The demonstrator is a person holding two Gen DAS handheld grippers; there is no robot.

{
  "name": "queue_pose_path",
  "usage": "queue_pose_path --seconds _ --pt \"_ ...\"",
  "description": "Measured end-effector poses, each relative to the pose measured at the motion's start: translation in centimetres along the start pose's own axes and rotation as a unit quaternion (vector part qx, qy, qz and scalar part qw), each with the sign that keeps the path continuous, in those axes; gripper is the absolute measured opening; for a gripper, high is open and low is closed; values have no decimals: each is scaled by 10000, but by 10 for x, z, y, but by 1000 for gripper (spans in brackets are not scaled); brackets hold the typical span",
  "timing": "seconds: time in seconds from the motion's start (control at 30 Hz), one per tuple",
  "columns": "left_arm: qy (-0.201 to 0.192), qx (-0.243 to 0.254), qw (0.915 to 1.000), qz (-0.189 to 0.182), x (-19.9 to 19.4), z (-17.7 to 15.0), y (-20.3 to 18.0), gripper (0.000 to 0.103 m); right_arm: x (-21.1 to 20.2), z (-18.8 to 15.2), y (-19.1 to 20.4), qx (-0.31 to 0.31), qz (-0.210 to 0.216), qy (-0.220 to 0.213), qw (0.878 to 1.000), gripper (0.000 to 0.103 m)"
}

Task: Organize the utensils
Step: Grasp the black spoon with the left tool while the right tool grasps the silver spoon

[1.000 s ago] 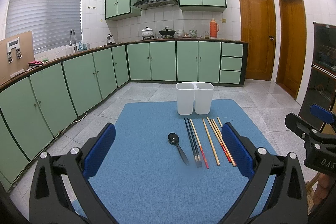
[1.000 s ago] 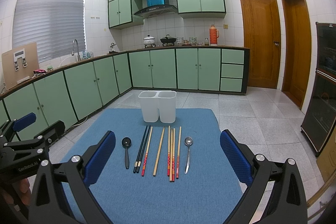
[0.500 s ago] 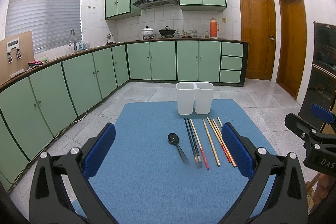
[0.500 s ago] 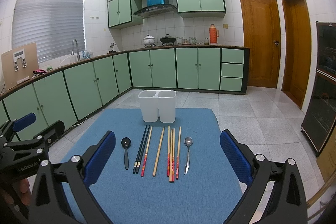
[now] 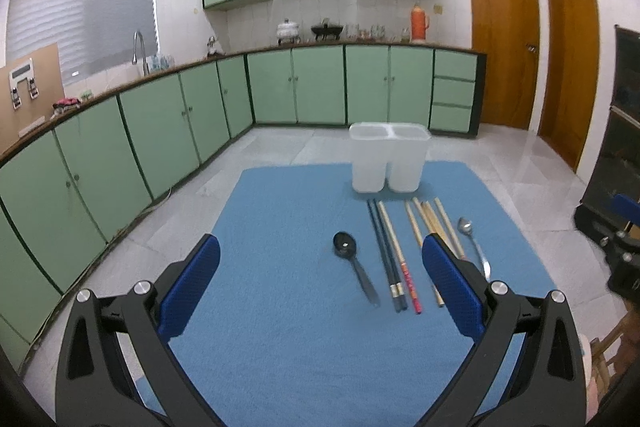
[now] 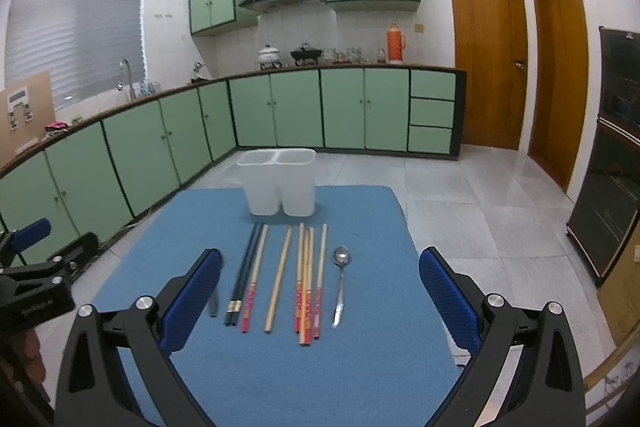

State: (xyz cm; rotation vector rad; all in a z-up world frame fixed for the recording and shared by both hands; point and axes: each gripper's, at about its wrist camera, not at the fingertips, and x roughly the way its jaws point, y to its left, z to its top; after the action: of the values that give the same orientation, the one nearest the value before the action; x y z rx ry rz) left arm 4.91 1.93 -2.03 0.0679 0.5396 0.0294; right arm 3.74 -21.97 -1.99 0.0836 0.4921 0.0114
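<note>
A white two-compartment holder (image 5: 389, 157) (image 6: 279, 181) stands at the far end of a blue mat (image 5: 288, 339) (image 6: 360, 367). In front of it lie a black spoon (image 5: 354, 265), a dark chopstick pair (image 5: 385, 253) (image 6: 245, 273), several wooden chopsticks with red ends (image 5: 398, 255) (image 6: 306, 283) and a metal spoon (image 5: 474, 247) (image 6: 341, 283). My left gripper (image 5: 320, 287) is open and empty above the mat, short of the black spoon. My right gripper (image 6: 320, 299) is open and empty above the near ends of the chopsticks. The black spoon is mostly hidden behind the right gripper's left finger.
Green kitchen cabinets (image 5: 168, 131) run along the left and back walls. Two wooden doors (image 6: 486, 55) are at the right. A dark appliance (image 6: 616, 155) stands at the far right. The mat lies on a tiled floor (image 6: 460, 211).
Both grippers have moved forward and tilted down toward the utensils; the left view has shifted so the metal spoon shows. Both stay open and empty.
</note>
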Motion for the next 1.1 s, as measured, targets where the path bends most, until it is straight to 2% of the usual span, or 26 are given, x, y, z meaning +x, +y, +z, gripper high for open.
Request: queue_pose_path --seconds 0.13,0.33,0.47,0.6,0.77,0.87,0.97,1.07,1.1 --pt "317 -8 9995 81 35 8 8 98 36 6 -13 62 -27 278 9996 94" --pt "937 -37 9956 52 106 14 9 98 107 14 -31 175 71 840 9963 81" --pt "1499 -67 9887 -29 159 7 2 98 164 8 -40 211 170 1496 9884 70" --pt "1989 -119 9799 -64 207 -2 -3 98 208 -5 -48 350 200 2039 9782 63" --pt "2328 -142 9724 17 239 -13 -10 98 242 -14 -46 378 312 2339 9710 59" --pt "2426 -145 9700 6 246 -16 -12 98 256 -17 -43 323 359 2446 9684 59" --pt "2511 -154 9678 -3 253 -19 -14 98 271 -20 -41 343 350 2617 9639 53" --pt "2612 -197 9651 -38 262 -23 -15 93 283 -24 -40 369 306 2766 9598 49" --pt "2648 -222 9640 -61 264 -23 -13 88 285 -24 -40 384 330 2792 9589 48"
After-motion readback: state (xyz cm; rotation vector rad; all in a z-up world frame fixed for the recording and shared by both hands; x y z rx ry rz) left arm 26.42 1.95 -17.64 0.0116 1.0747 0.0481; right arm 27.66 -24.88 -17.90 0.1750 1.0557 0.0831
